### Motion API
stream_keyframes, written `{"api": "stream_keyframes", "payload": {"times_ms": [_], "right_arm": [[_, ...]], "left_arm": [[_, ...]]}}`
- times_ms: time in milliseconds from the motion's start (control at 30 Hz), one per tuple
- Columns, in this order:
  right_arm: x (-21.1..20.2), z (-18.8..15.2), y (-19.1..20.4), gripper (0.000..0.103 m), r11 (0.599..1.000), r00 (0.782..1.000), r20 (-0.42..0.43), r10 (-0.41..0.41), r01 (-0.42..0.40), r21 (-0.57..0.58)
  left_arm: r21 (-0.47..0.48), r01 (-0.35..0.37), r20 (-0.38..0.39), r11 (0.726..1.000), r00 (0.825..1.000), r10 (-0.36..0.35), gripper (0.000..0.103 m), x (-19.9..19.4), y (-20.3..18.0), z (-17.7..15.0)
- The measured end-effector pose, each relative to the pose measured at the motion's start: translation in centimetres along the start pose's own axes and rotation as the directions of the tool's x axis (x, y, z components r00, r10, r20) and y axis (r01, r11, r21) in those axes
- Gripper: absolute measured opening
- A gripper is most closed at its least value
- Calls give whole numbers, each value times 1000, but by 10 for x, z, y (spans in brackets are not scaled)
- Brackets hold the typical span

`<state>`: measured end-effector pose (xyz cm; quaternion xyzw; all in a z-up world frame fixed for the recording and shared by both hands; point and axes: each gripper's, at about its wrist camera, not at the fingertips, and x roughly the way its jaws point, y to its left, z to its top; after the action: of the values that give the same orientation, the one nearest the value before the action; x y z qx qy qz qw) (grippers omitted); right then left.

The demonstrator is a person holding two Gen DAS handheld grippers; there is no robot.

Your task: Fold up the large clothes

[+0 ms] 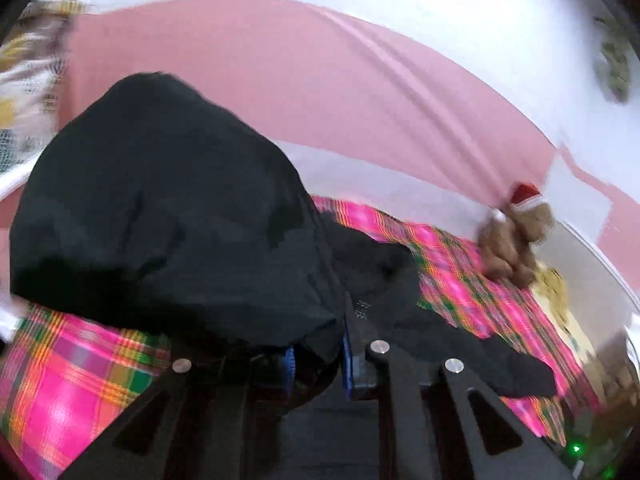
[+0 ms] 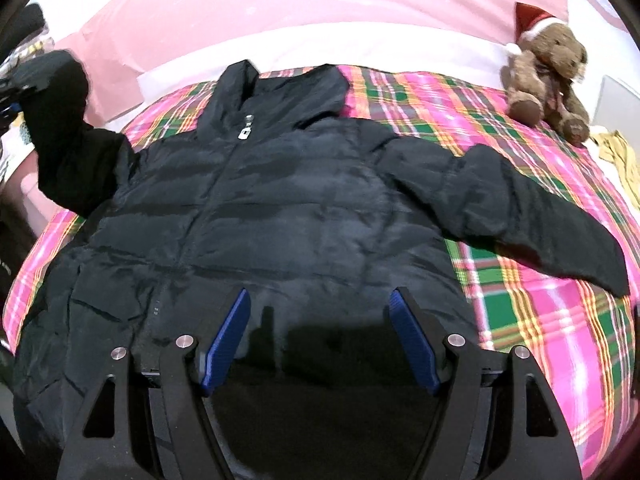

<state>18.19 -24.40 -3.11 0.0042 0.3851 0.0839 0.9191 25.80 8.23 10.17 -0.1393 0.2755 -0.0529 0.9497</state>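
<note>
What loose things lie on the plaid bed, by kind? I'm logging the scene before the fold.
Jacket: 1
Teddy bear: 1
Yellow cloth: 1
Total: 3
</note>
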Motion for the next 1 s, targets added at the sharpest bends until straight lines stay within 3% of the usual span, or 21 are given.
{"api": "stream_keyframes", "payload": {"times_ms": [133,267,333,400,533,667,767,867,933,1000], "right_arm": [[-4,-7,-23,72,999,1000,-4,-21,21,37],[-1,-15,-47,72,996,999,-15,-39,40,84],[1,-18,-57,72,993,999,-24,-46,49,106],[4,-21,-65,72,991,998,-31,-54,58,121],[6,-23,-75,72,989,998,-27,-61,64,137],[0,-17,-78,72,986,998,5,-63,61,153],[-5,-9,-72,72,988,998,35,-49,43,150],[-3,6,-61,72,991,999,48,-19,12,132],[3,17,-50,72,994,999,51,7,-13,110],[14,30,-36,72,996,998,51,37,-41,80]], "left_arm": [[30,100,-109,994,989,-97,18,52,-47,-29],[27,147,-212,989,967,-139,22,98,-75,-65],[20,183,-270,983,948,-171,39,122,-84,-84],[0,215,-303,977,931,-205,69,131,-96,-99],[-3,291,-345,957,898,-274,78,133,-119,-115],[21,356,-321,934,887,-331,82,113,-131,-109],[52,354,-271,934,905,-328,82,89,-117,-93],[70,287,-206,956,941,-267,82,72,-84,-72],[108,180,-178,978,971,-159,82,73,-56,-60],[125,68,-166,990,985,-46,82,85,-24,-49]]}}
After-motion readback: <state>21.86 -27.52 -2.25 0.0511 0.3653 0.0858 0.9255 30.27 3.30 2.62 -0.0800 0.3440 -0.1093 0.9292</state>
